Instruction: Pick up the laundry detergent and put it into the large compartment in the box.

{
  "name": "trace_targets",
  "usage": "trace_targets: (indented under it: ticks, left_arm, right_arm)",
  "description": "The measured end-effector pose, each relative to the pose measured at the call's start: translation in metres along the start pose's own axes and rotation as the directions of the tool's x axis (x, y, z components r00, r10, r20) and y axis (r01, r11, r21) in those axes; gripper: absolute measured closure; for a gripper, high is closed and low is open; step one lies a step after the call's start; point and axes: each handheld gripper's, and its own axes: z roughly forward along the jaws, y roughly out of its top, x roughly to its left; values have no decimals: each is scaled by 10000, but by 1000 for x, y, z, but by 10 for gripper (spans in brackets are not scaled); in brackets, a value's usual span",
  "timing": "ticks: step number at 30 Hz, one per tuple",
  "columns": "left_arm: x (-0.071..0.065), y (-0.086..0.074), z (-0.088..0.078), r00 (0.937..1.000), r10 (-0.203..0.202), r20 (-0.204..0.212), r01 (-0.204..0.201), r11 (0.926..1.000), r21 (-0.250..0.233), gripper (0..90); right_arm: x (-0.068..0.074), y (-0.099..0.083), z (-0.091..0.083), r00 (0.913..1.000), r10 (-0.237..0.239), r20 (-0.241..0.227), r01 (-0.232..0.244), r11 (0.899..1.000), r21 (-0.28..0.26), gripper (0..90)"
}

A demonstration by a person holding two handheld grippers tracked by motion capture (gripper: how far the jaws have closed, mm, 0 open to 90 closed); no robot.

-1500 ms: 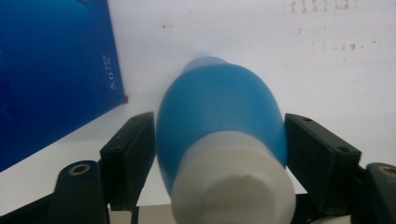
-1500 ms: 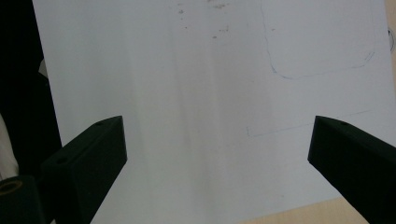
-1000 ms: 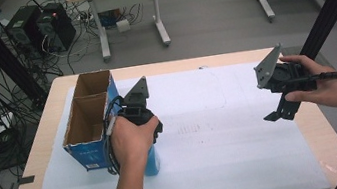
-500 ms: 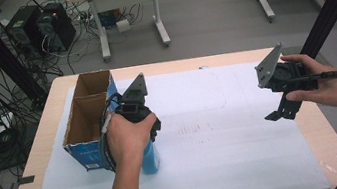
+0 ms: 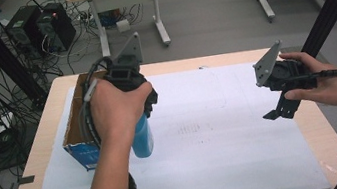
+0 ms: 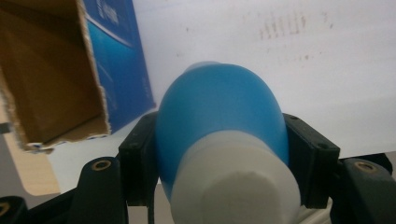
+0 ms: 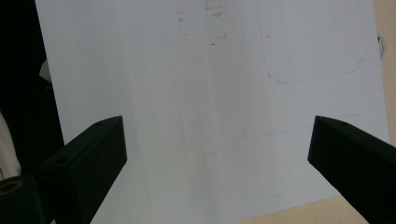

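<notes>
Gripping blue bottle (image 6: 219, 130), left tool (image 6: 219, 172)

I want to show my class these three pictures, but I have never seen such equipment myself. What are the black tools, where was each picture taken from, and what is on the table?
No robot is here: a person holds a hand-held gripper in each hand, a tool with two black jaws.

The high view comes from a fixed camera above the table. There the left hand-held gripper is at the left and the right hand-held gripper at the right.

The other two pictures come from small cameras riding on the tools, looking along the jaws.

A large white paper sheet covers the table. An open cardboard box with blue sides stands at its left.

The left gripper view shows its jaws clamped on a blue bottle with a white cap. The right gripper view shows open jaws with nothing between them, above the sheet.
</notes>
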Motion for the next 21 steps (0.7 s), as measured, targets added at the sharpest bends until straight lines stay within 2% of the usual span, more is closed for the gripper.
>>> trace_targets:
  ticks: [2,3,6,7,8,9,11,16,21]
  left_arm:
    - [3,3,-19,9999,-38,110,38,10000,-43,371]
    - [3,3,-19,9999,-38,110,38,10000,-43,371]
    - [8,6,-39,9995,-133,273,136,9998,-117,372]
    - [11,6,-50,9992,-233,335,244,9992,-303,371]
    - [11,6,-50,9992,-233,335,244,9992,-303,371]
    - [12,7,-58,9992,-216,335,228,9991,-355,371]
    - [13,9,-70,9995,-190,237,200,9990,-399,372]
    - [20,13,-94,9990,-434,74,438,9969,-655,372]
    - [37,17,-112,9965,-841,-33,835,9928,-862,372]
  right_arm:
    - [1,1,-2,10000,-56,46,56,10000,-53,47]
    - [1,1,-2,10000,-56,46,56,10000,-53,47]
    - [0,4,-2,10000,-64,60,64,10000,-13,47]
    - [0,5,-2,10000,-50,62,50,10000,-22,47]
    - [0,5,-2,10000,-50,62,50,10000,-22,47]
    - [0,5,-3,10000,-50,72,50,10000,-31,47]
    - [0,6,-3,10000,-60,75,60,10000,-26,47]
    - [-1,9,-4,9999,-20,116,20,10000,38,47]
    - [-2,9,-5,9999,40,163,-39,10000,-32,47]
